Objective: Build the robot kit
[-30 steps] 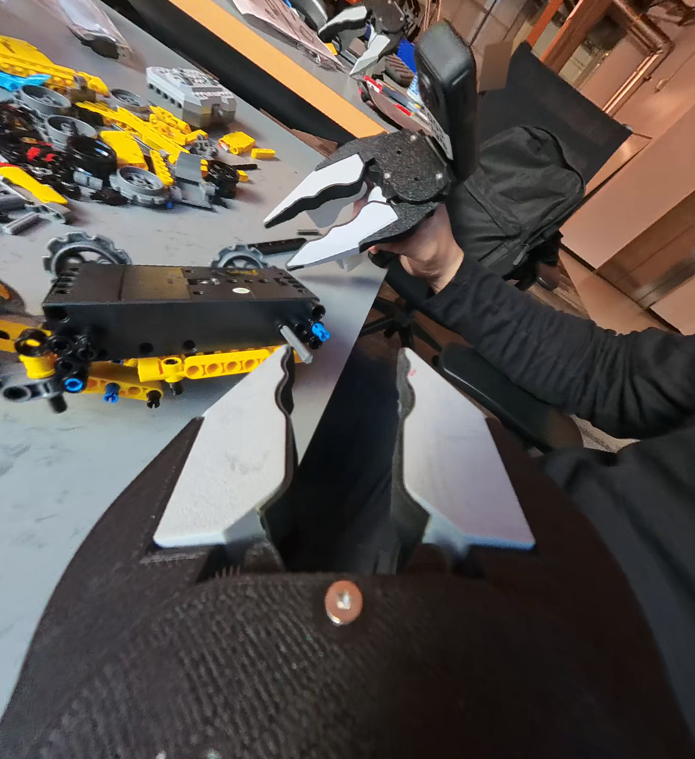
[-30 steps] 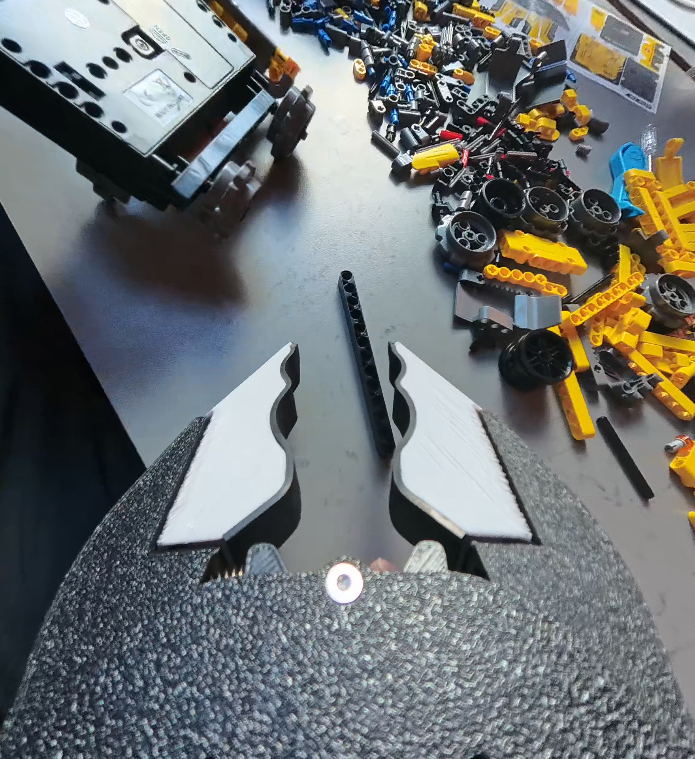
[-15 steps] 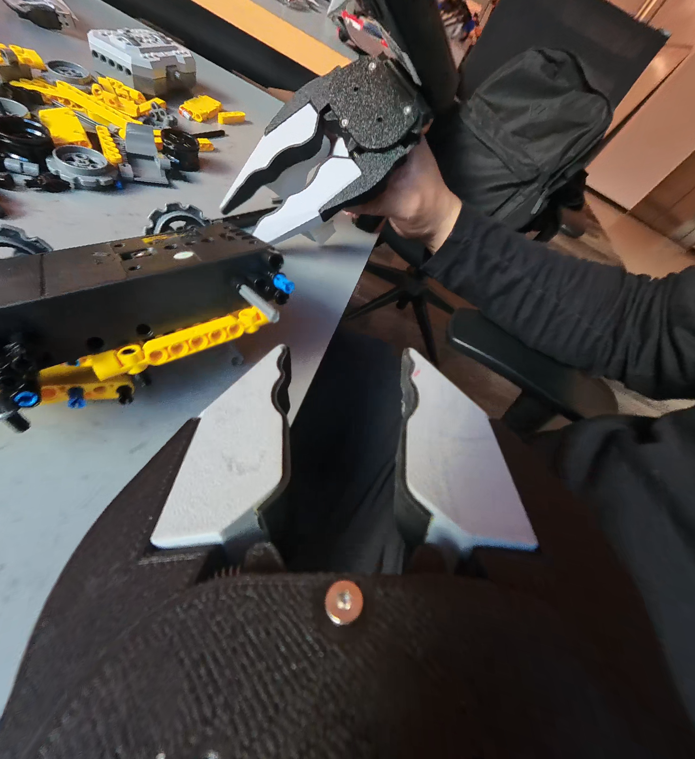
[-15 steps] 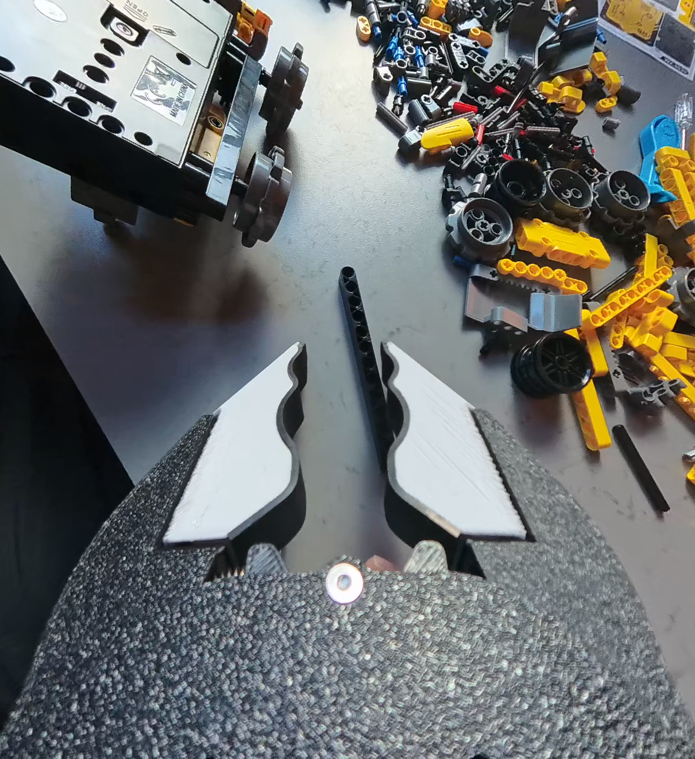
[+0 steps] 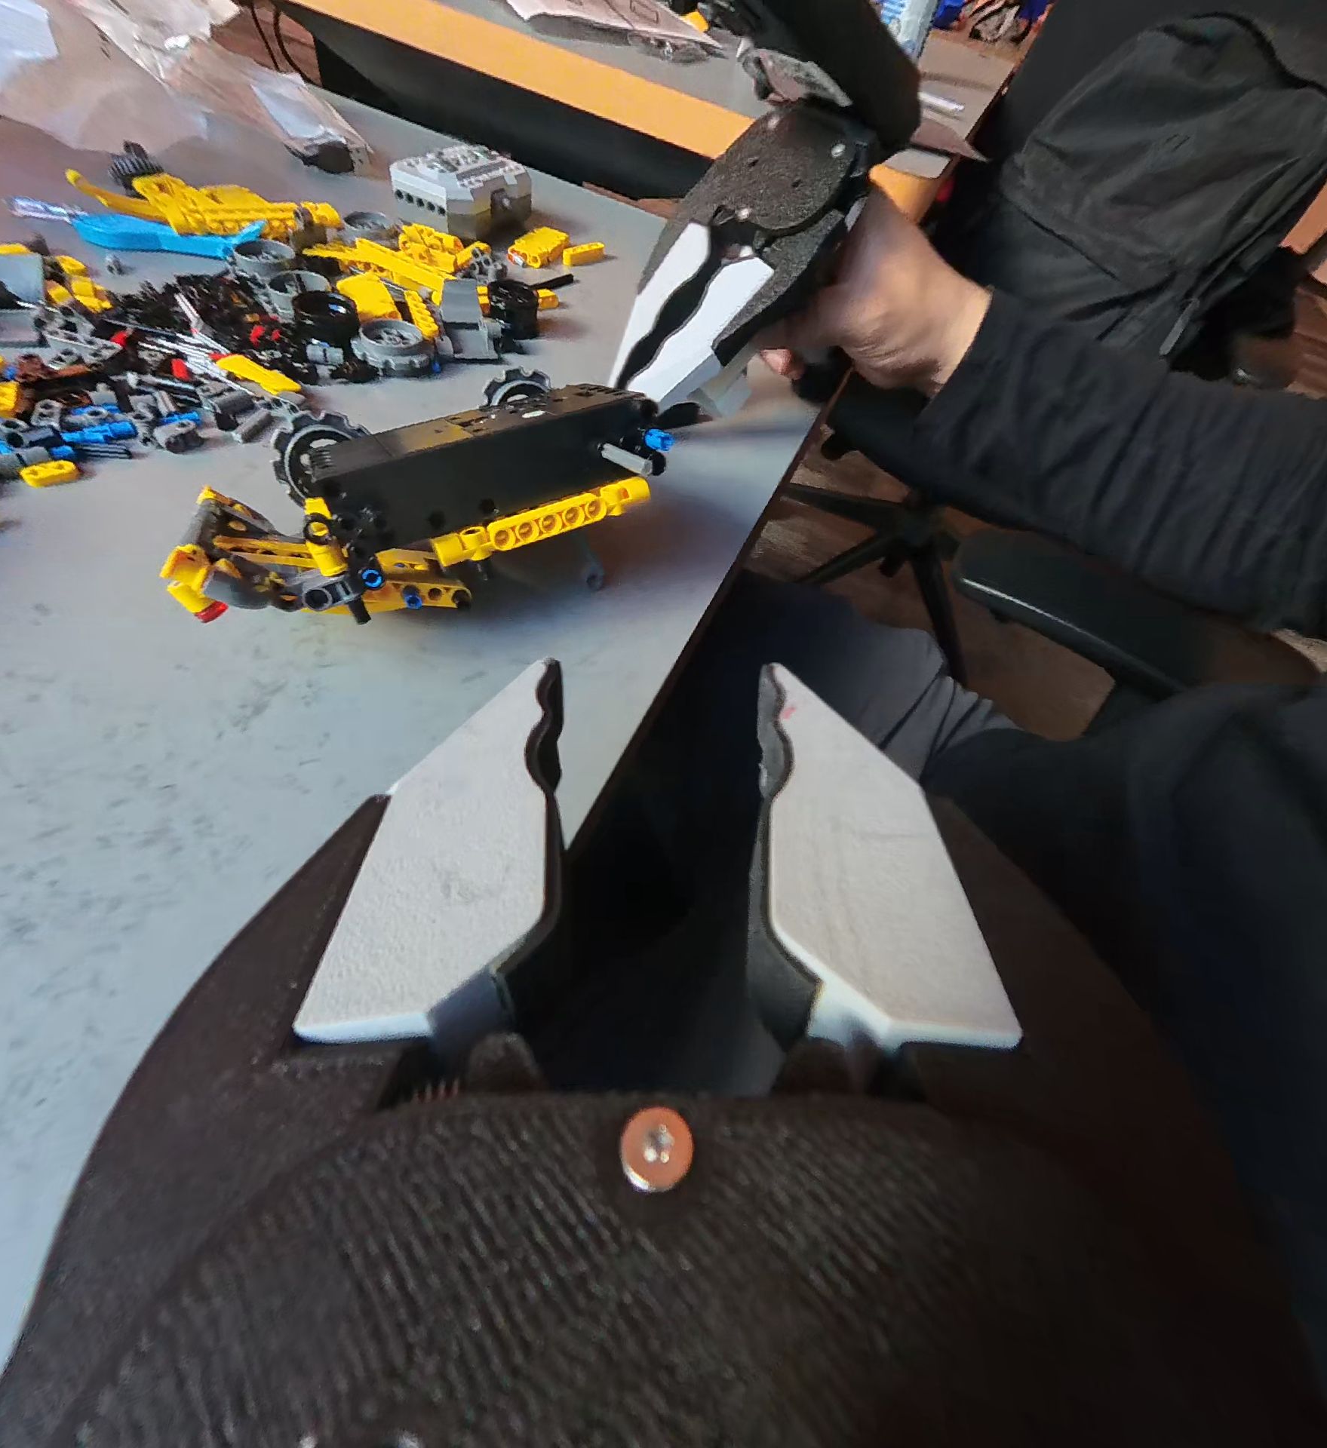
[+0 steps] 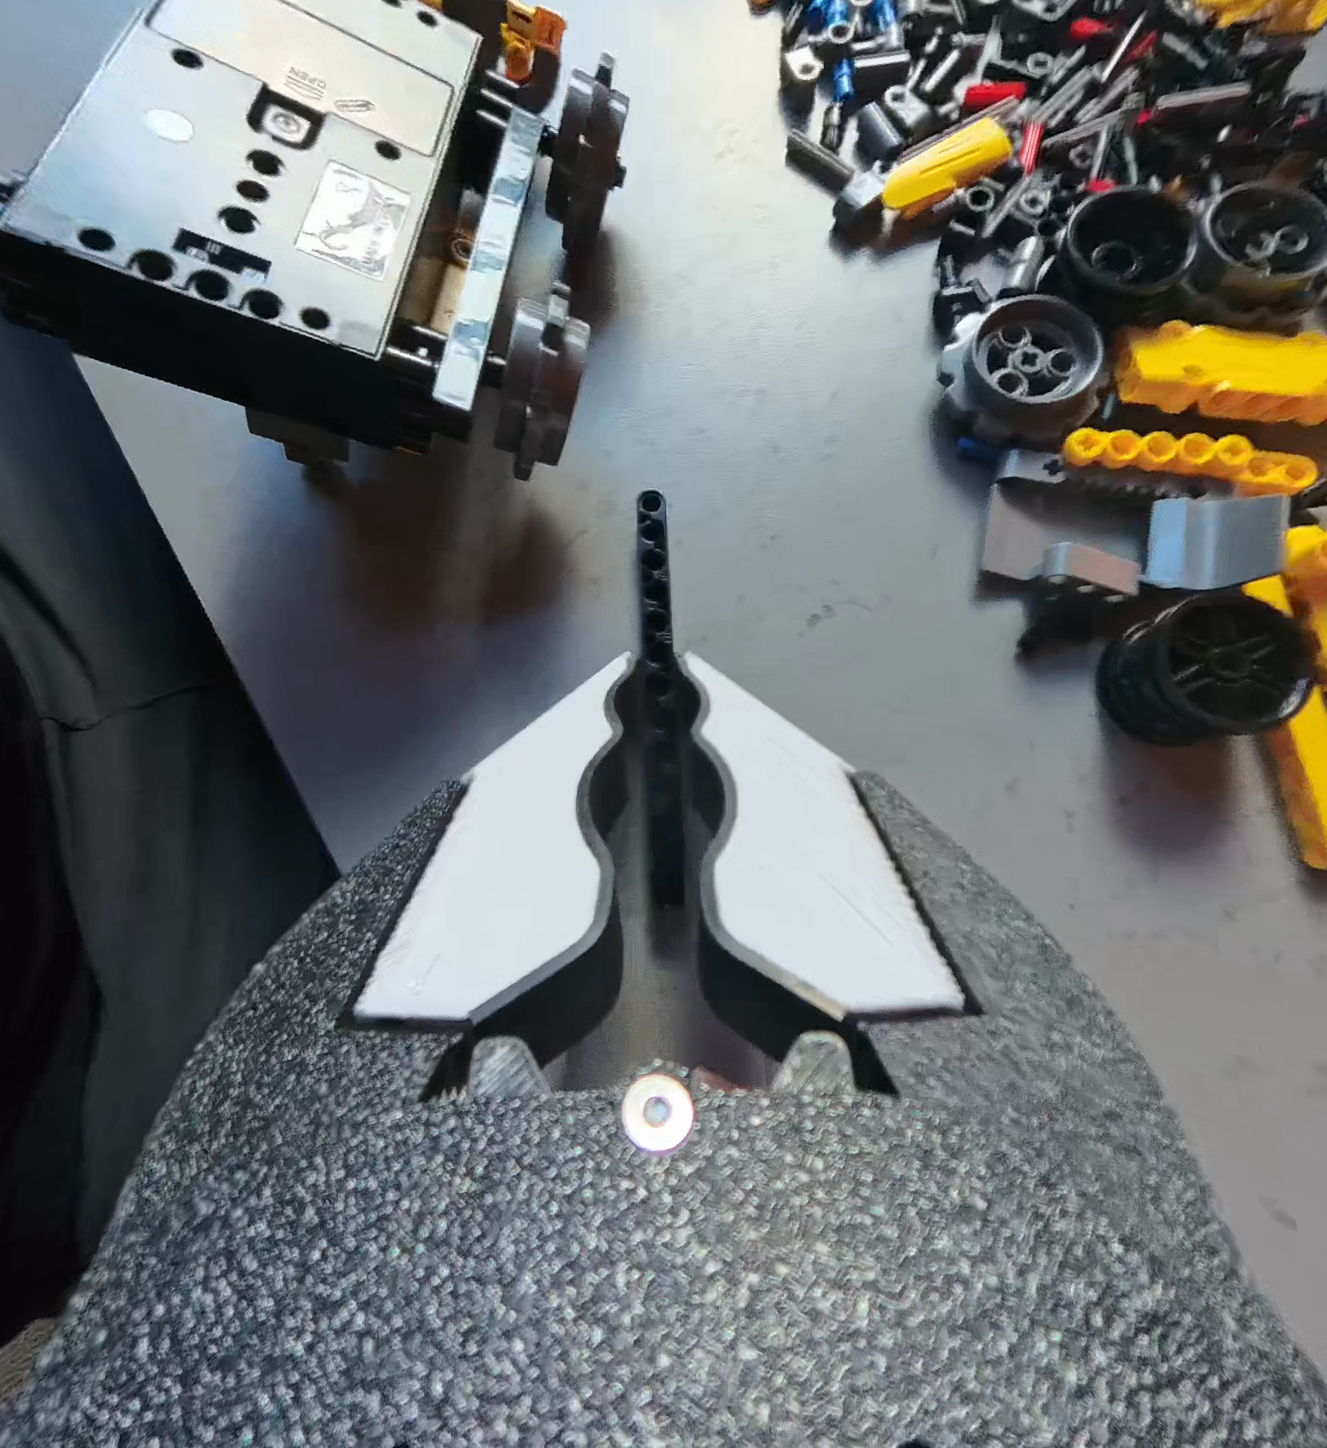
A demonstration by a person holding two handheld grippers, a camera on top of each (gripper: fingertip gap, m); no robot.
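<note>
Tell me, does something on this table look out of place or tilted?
Yes. The black-and-yellow brick model lies tipped over, its flat underside exposed. Also, the left gripper hangs open, half past the table edge.

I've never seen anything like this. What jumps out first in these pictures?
The right hand-held gripper is shut on a long black holed beam above the grey table. Right of it sprawls a heap of yellow and black building pieces; at upper left stands a half-built black model. The left hand-held gripper is open and holds nothing.
</note>
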